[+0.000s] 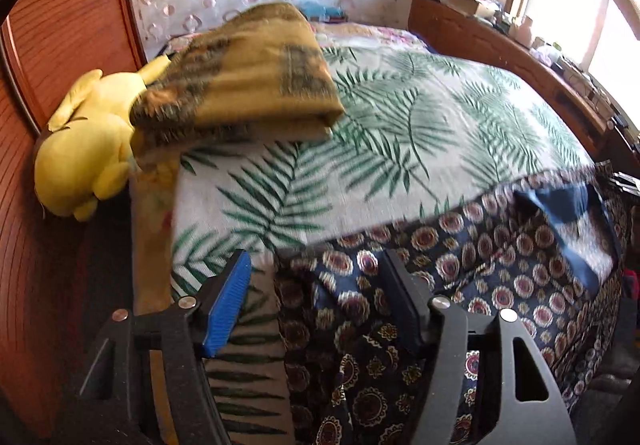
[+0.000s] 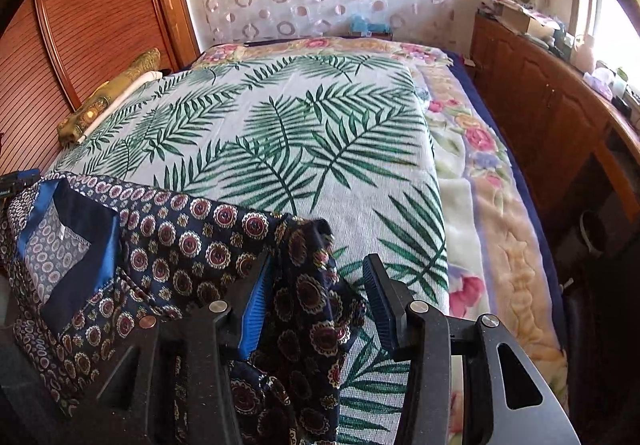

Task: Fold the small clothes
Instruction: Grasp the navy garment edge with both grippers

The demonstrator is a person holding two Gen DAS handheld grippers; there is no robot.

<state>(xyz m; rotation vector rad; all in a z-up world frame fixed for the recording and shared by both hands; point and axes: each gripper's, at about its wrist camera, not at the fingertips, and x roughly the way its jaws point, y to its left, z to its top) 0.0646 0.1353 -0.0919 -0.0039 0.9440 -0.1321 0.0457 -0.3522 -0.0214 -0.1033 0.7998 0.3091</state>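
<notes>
A navy garment with round red-and-cream medallions [image 1: 500, 257] lies along the near edge of the bed, its blue-trimmed lining showing [image 2: 68, 237]. My left gripper [image 1: 316, 277] is open, with the garment's left end lying between its fingers. My right gripper [image 2: 316, 281] is open too, and a bunched corner of the same garment [image 2: 308, 285] lies between its fingers against the blue left pad [image 2: 256, 309]. A folded mustard patterned cloth [image 1: 240, 73] lies at the bed's far left; it also shows in the right wrist view [image 2: 108, 97].
The bed carries a white palm-leaf cover [image 2: 280, 133] over a floral blanket [image 2: 492, 213]. A yellow plush toy [image 1: 84, 149] sits by the wooden wardrobe [image 1: 60, 45] on the left. A wooden cabinet [image 2: 552, 105] with clutter runs along the right, under a window.
</notes>
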